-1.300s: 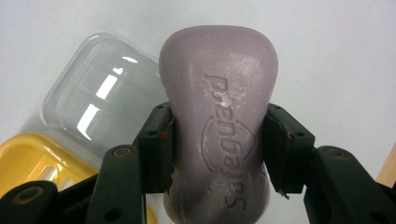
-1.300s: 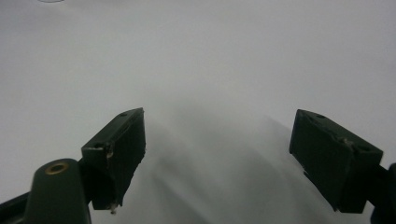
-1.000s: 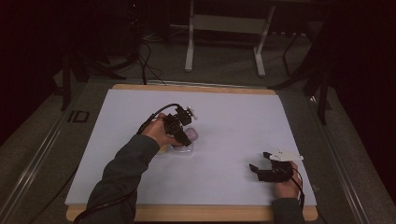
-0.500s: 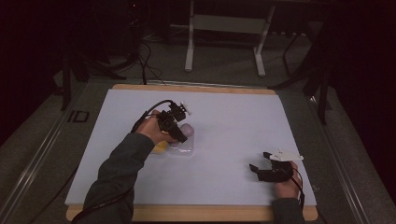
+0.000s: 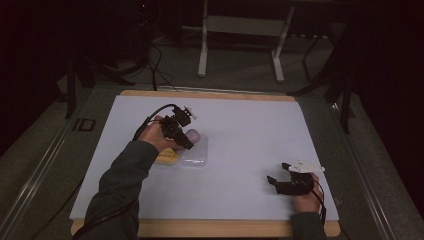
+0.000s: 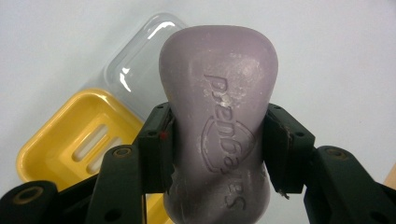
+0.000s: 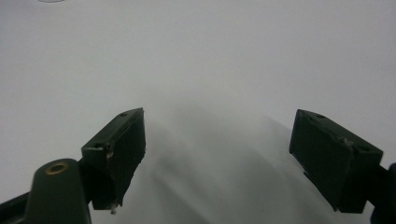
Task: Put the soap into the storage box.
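The left gripper (image 6: 219,144) squeezes a smooth purple soap bar (image 6: 218,126) with rounded ends, up above a yellow soap dish (image 6: 74,140) with slots and its clear lid (image 6: 140,65). The left gripper view shows letters pressed into the soap. The right gripper (image 5: 278,179) is wide open, holding nothing, low near the white table's (image 5: 250,125) front edge, with lots of bare room around it.

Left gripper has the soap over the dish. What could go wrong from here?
1. The left gripper pinches the purple soap bar only at its narrow waist, with most of the bar beyond the pads; a smooth bar may slip or twist.
2. The yellow soap dish lies right against the clear lid; a drop off centre could land on the lid or a rim.
3. The right gripper rests open far off, so nothing steadies the dish.
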Demonstrator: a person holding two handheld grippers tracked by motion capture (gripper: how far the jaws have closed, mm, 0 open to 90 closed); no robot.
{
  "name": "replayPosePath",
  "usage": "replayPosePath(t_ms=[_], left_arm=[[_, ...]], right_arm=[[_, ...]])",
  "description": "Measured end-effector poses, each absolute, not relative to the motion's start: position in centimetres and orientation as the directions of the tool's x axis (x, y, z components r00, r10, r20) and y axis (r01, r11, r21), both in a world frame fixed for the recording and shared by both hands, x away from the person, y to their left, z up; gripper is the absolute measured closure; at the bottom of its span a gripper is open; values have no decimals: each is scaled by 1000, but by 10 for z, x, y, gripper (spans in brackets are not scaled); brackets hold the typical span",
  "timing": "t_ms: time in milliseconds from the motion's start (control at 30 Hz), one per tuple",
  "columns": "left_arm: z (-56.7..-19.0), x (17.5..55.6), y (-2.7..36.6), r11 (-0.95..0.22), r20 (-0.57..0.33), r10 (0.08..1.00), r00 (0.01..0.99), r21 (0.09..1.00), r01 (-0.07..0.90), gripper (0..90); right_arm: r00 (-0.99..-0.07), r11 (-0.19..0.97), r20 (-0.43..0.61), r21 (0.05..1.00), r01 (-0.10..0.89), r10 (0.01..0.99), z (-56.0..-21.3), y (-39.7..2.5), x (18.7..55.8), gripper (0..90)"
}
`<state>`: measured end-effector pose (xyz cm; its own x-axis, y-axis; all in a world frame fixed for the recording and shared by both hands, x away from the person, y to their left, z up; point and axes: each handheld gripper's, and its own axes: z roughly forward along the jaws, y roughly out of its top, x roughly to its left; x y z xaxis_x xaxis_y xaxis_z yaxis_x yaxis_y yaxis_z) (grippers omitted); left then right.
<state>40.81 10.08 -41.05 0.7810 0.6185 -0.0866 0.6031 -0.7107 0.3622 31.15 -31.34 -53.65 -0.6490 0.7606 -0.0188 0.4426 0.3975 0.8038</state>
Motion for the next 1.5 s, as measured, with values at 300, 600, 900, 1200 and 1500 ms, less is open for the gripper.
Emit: replayPosePath(t_ms=[300, 600, 900, 1200, 1500], left_arm=[[-412, 412, 109, -695, -94, 636, 766, 362, 621, 500], [-412, 415, 116, -672, -95, 662, 744, 363, 645, 500], [-412, 418, 121, -658, -80, 685, 724, 359, 662, 500], [-413, 420, 127, -634, -73, 711, 699, 361, 683, 500], [-416, 423, 132, -594, -73, 748, 660, 371, 714, 500]], right_arm=[[-649, 398, -18, 803, 444, 761, -537, -313, 311, 182], [-649, 398, -18, 803, 444, 760, -537, -313, 311, 182], [-649, 397, -17, 803, 444, 761, -536, -313, 312, 182], [-649, 398, -18, 803, 444, 760, -537, -313, 311, 182], [-649, 400, -21, 803, 442, 760, -537, -313, 311, 182]])
